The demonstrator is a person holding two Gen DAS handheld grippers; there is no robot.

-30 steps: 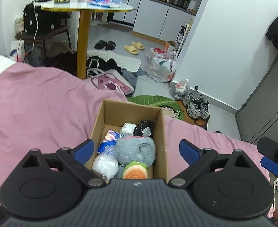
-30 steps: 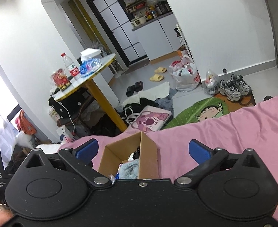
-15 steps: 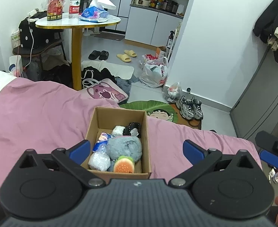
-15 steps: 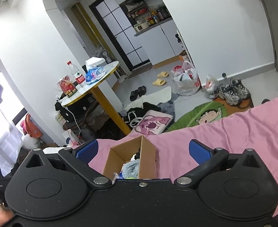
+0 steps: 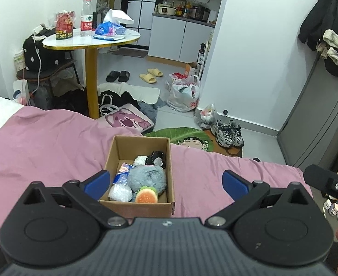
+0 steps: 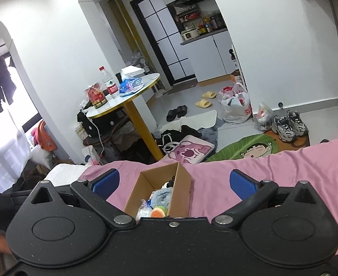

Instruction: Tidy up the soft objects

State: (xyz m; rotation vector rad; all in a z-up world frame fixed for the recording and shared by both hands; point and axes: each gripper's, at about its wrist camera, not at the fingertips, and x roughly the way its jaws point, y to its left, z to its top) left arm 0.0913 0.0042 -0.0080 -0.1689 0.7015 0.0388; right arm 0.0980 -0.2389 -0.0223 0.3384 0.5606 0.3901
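A brown cardboard box (image 5: 171, 174) stands on the pink bedspread (image 5: 42, 147). Inside lie a grey fluffy plush (image 5: 147, 179), a burger-shaped toy (image 5: 147, 195), a clear plastic bundle (image 5: 120, 193), a blue packet (image 5: 122, 172) and a black-and-white item (image 5: 156, 157). My left gripper (image 5: 166, 181) is open and empty, held above the box's near end. The box also shows in the right wrist view (image 6: 182, 184). My right gripper (image 6: 173, 184) is open and empty, above and to the right of the box.
A round yellow-legged table (image 5: 93, 43) with a bottle and bags stands beyond the bed. Bags, slippers, sneakers (image 5: 227, 133) and a green mat (image 5: 187, 138) lie on the floor. A grey cabinet (image 5: 318, 119) stands at the right.
Both grippers have pulled back and up from the box, so it looks smaller and farther. The box contents have not moved. Both grippers stay open.
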